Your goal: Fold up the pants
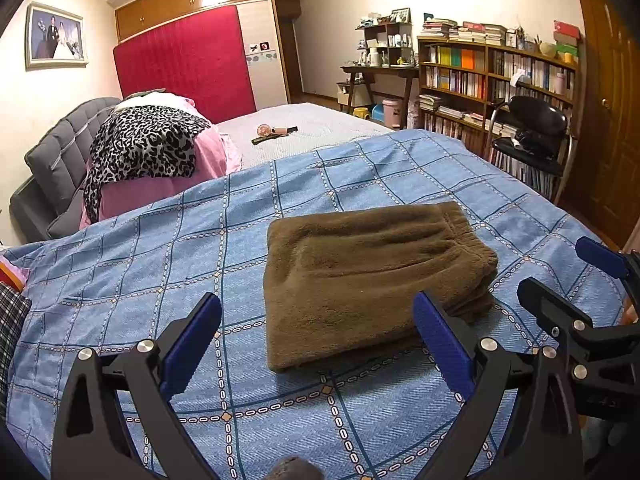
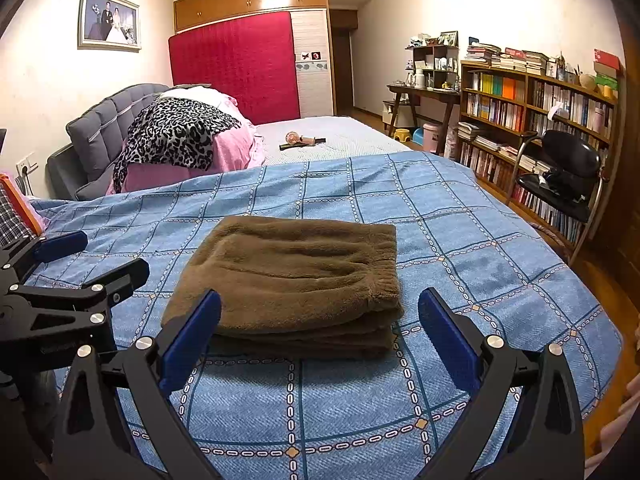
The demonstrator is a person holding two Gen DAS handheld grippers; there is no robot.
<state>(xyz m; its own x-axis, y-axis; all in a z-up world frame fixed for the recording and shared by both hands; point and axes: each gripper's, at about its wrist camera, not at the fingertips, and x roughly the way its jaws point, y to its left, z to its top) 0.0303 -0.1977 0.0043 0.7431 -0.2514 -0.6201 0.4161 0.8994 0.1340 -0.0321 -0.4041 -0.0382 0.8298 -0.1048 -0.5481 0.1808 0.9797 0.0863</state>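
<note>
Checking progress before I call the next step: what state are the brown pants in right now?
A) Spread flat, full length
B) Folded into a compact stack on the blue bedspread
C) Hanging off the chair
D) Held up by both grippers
B: the brown pants lie as a layered stack on the blue bedspread, while the left gripper and right gripper are both open, holding nothing.

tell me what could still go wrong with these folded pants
1. The brown pants lie stacked in thick, fluffy layers; the pile might slump or spring open if nudged.
2. Both the left gripper and the right gripper are open and empty, close to the stack; a careless pull-back could snag an edge.
3. The blue plaid bedspread is soft and wrinkled, so the stack sits unevenly.
</note>
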